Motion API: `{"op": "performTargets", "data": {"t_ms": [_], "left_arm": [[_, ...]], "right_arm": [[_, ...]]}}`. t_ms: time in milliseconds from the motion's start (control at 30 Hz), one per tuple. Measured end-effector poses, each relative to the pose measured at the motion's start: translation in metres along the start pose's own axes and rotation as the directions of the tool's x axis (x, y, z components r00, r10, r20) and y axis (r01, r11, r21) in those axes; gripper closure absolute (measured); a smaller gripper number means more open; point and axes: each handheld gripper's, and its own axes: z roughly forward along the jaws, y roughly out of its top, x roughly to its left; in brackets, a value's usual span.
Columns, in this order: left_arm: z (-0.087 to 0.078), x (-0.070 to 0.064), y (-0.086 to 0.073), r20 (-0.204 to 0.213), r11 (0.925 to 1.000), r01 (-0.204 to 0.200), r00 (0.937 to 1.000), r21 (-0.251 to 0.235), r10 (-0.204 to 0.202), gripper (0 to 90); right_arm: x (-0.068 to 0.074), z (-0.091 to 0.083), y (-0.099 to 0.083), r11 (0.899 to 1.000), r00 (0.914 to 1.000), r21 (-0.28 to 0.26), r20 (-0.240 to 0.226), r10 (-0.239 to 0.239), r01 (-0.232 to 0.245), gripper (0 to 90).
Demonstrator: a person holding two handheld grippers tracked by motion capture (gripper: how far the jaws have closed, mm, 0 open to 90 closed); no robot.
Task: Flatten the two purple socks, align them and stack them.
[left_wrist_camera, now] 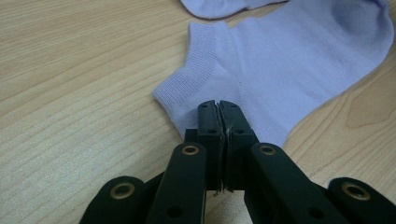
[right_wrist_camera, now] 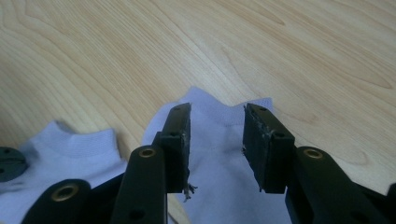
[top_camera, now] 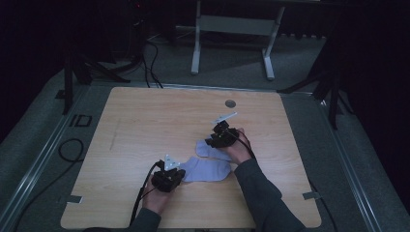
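Two lavender ankle socks lie on the wooden table (top_camera: 145, 125). The near sock (top_camera: 208, 170) (left_wrist_camera: 280, 60) (right_wrist_camera: 79, 144) lies flat, and my left gripper (top_camera: 180, 175) (left_wrist_camera: 219, 105) is shut on its heel edge. Just behind it lies the far sock (top_camera: 207, 150) (left_wrist_camera: 215, 7) (right_wrist_camera: 217, 158). My right gripper (top_camera: 211, 143) (right_wrist_camera: 217, 116) hovers low over that sock's end, open, with one jaw on either side of the fabric. Nothing is held between those jaws.
A round cable hole (top_camera: 230, 103) sits near the table's far edge. Grey tape marks (top_camera: 75, 198) (top_camera: 312, 195) lie at the front corners. Cables (top_camera: 70, 150) run on the floor at the left, and a white stand frame (top_camera: 232, 29) is beyond the table.
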Motion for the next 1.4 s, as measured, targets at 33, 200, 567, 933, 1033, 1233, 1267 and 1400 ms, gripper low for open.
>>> {"op": "performTargets", "data": {"t_ms": [33,200,567,933,1033,1233,1267,1400], "left_arm": [[0.000,0.000,0.000,0.000,1.0000,0.001,1.0000,0.000,-0.001,87.9],[0.000,0.000,0.000,0.001,1.0000,0.002,1.0000,-0.001,-0.002,87.9],[0.000,0.000,0.000,0.002,1.0000,0.002,1.0000,-0.001,-0.002,87.8],[0.000,-0.001,0.000,0.000,1.0000,0.003,1.0000,-0.001,-0.003,87.6],[0.001,-0.001,0.000,0.001,1.0000,0.004,1.0000,-0.002,-0.004,87.6],[0.001,-0.001,0.000,0.003,1.0000,0.005,1.0000,-0.003,-0.005,87.6],[0.001,-0.001,0.000,0.005,1.0000,0.006,1.0000,-0.003,-0.006,87.6],[0.001,0.000,0.000,0.008,1.0000,0.006,1.0000,-0.003,-0.006,87.7]], "right_arm": [[0.000,0.002,0.000,1.000,1.0000,-0.001,0.000,-0.004,0.004,61.6],[0.000,0.010,-0.001,1.000,0.9999,0.021,-0.002,-0.016,0.017,61.2],[0.006,0.028,-0.004,0.992,0.9968,0.108,0.039,-0.070,0.066,55.0],[0.005,0.033,-0.007,0.989,0.9970,0.140,0.055,-0.055,0.046,62.1],[0.003,0.033,-0.007,0.990,0.9971,0.137,0.059,-0.048,0.040,73.6],[-0.004,0.032,-0.007,0.992,0.9988,0.123,0.049,-0.002,-0.004,85.1],[-0.006,0.032,-0.008,0.993,0.9991,0.114,0.040,0.012,-0.016,85.2],[-0.009,0.020,-0.010,0.997,0.9995,0.064,0.012,0.029,-0.030,85.2]]}}
